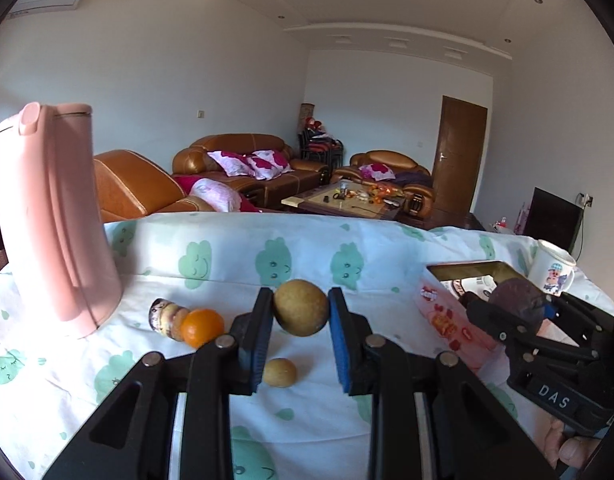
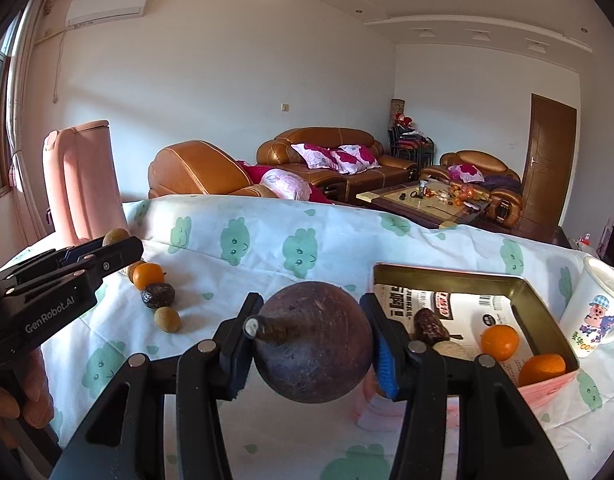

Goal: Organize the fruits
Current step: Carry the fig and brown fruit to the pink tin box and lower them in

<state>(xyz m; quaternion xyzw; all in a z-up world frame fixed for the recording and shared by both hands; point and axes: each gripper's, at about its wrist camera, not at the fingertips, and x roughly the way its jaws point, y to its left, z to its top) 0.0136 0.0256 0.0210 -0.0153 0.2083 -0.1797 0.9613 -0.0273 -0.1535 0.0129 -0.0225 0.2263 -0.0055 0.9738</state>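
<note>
While clamped in the left gripper (image 1: 300,314), a longan (image 1: 301,307); in the right gripper's (image 2: 313,344) closed jaws, a passion fruit (image 2: 313,354), over the worktop (image 2: 267,256).

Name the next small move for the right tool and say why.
Probably carry the right tool forward and right over the tin box: it is shut on the dark purple fruit, and two oranges already lie inside.

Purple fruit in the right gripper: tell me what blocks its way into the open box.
Nothing visible does. The right gripper holds the purple fruit above the cloth, just left of the open box; its near wall looks low, and bare floor shows between the fruits inside.
</note>
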